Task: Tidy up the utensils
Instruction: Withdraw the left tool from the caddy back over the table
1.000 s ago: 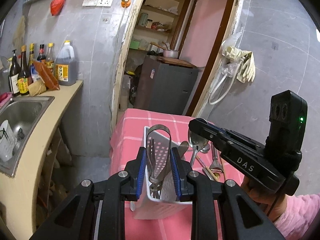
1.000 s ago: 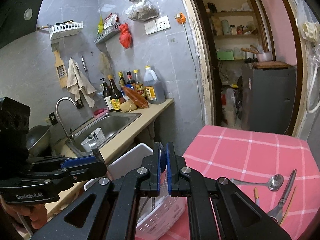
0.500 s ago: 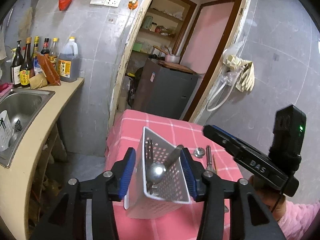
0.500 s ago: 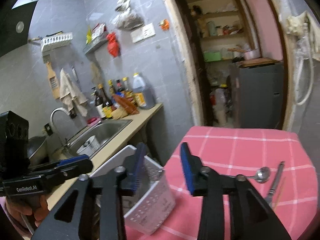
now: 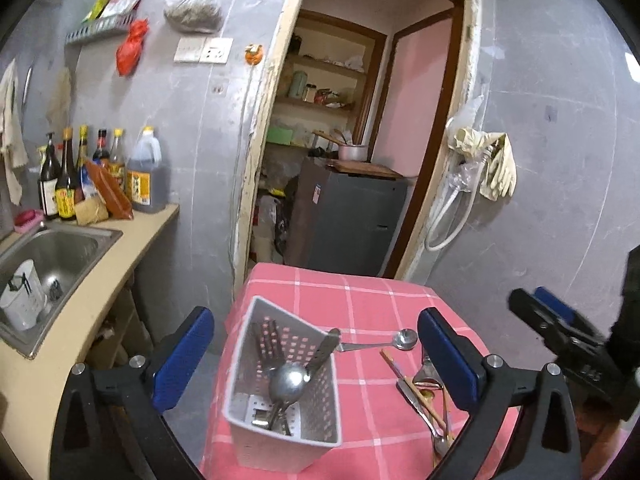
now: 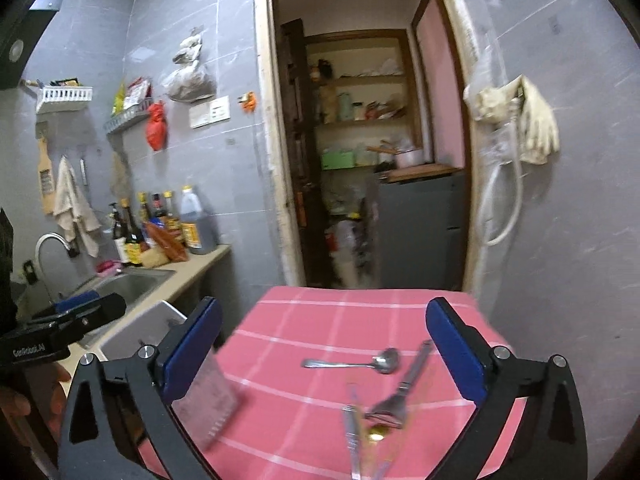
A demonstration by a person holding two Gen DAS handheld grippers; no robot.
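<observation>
A white perforated utensil basket stands on the pink checked table and holds a spoon, a fork and other utensils. My left gripper is open wide above and around it, empty. A loose spoon and a fork lie on the cloth, with more utensils in a blurred pile. My right gripper is open and empty above them. The basket shows blurred at the left of the right wrist view.
A counter with a steel sink and several bottles runs along the left. A doorway with a grey cabinet lies behind the table. The loose utensils also show at the table's right side.
Both grippers have opened from shut to wide open and pulled back. A spoon released by the right gripper now rests in the basket with the other utensils.
</observation>
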